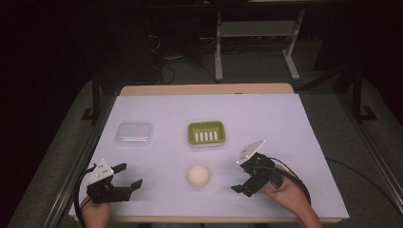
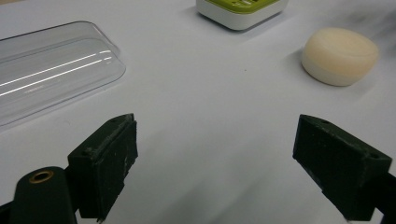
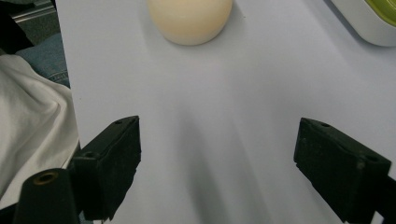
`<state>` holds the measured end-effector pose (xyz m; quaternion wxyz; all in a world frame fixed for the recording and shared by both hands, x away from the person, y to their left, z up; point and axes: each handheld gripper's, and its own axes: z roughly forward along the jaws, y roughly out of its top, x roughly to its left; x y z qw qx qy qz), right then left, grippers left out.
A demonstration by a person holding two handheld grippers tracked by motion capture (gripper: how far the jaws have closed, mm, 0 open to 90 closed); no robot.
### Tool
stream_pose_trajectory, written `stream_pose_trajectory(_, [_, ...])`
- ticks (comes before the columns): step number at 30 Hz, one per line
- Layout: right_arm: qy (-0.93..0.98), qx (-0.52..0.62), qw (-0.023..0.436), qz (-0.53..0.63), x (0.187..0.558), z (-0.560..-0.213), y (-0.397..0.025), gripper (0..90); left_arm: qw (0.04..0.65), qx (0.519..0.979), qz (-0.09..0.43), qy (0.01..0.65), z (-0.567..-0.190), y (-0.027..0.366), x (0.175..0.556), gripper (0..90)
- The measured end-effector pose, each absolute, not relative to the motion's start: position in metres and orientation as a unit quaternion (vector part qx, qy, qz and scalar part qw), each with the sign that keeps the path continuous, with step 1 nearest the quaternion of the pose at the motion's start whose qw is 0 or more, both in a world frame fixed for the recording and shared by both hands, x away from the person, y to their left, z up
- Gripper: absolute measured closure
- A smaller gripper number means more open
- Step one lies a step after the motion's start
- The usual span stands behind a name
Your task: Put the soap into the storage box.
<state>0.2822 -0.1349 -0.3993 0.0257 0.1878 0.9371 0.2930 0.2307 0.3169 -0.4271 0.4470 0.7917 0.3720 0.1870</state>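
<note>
Black jaws stand wide apart on both grippers, nothing between them; the left gripper (image 1: 127, 178) sits at about seven o'clock on the table, near the front edge, and the right gripper (image 1: 243, 175) at about five o'clock, each held low in a hand and angled inward toward the middle; that pose reads as a ready stance with both tools aimed at the same thing. Between them, just past their tips toward the table's centre, lies the soap (image 1: 198, 175), a pale cream rounded bar resting flat on the white table cover (image 1: 285, 128); in the right gripper view the soap (image 3: 190, 19) lies straight ahead at twelve o'clock, clear of the jaws, while in the left gripper view the soap (image 2: 340, 56) sits off at about two o'clock; so the right tool looks better lined up to take it, I judge. Farther on, at twelve o'clock from the soap and apart from it, stands the green soap dish (image 1: 206, 133) with a slotted floor, open side up, probably waiting to receive the bar; to its left, at about ten o'clock, lies a clear plastic lid (image 1: 135, 133) flat on the cover, set aside, likely so the dish stays open.
</note>
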Motion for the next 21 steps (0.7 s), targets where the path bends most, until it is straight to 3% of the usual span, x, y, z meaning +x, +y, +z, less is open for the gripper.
stream_pose_trajectory(21, [0.945, 0.165, 0.030, 0.282, 0.292, -0.395, -0.106, 13.9, 0.449, 0.790, 0.187, 0.373, -0.427, 0.317, 0.231, 13.0])
